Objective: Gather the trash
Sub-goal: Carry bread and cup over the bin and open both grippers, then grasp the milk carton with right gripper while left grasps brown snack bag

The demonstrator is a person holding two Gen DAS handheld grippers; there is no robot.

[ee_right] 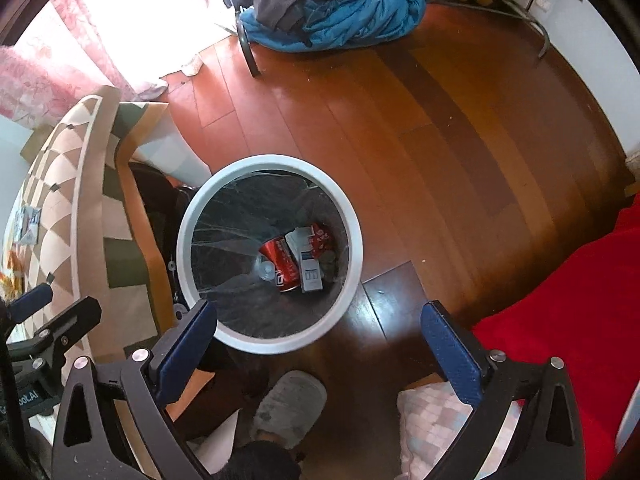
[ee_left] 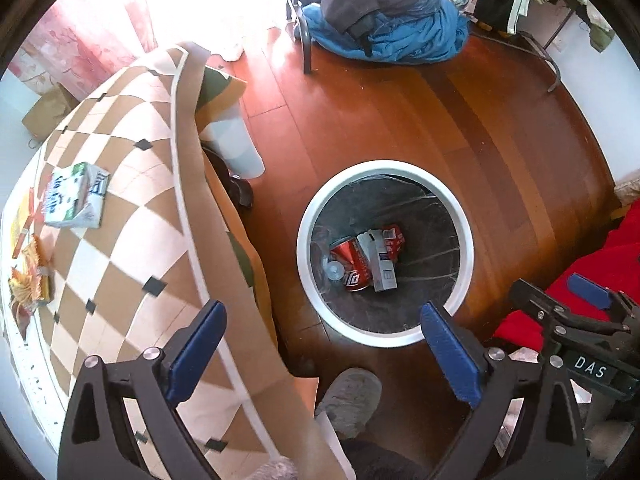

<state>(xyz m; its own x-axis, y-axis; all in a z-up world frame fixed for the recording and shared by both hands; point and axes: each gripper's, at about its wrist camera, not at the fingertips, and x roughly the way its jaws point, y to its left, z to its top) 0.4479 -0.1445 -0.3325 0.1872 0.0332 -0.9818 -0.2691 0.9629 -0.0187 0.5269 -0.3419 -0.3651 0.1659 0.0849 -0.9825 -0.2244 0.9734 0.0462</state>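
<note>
A round white-rimmed bin [ee_left: 464,216] [ee_right: 352,224] with a dark liner stands on the wood floor. Inside lie a red can [ee_left: 352,264] [ee_right: 282,262], a white carton [ee_left: 380,264] [ee_right: 308,264] and a red wrapper [ee_left: 394,240] [ee_right: 322,236]. My left gripper [ee_left: 324,348] hangs open above the bin's near rim, nothing between its blue pads. My right gripper [ee_right: 320,344] is open too, just over the bin's near edge, and shows at the right of the left wrist view [ee_left: 560,300]. On the chequered tablecloth [ee_left: 132,184] lie a green-and-white carton [ee_left: 76,196] and orange wrappers [ee_left: 28,280].
A grey slipper [ee_left: 350,400] [ee_right: 290,408] stands close to the bin. A red cloth [ee_right: 568,340] fills the right side. A chair heaped with blue and dark clothes [ee_left: 384,20] [ee_right: 332,12] stands at the far side. Open wood floor [ee_right: 440,140] lies between.
</note>
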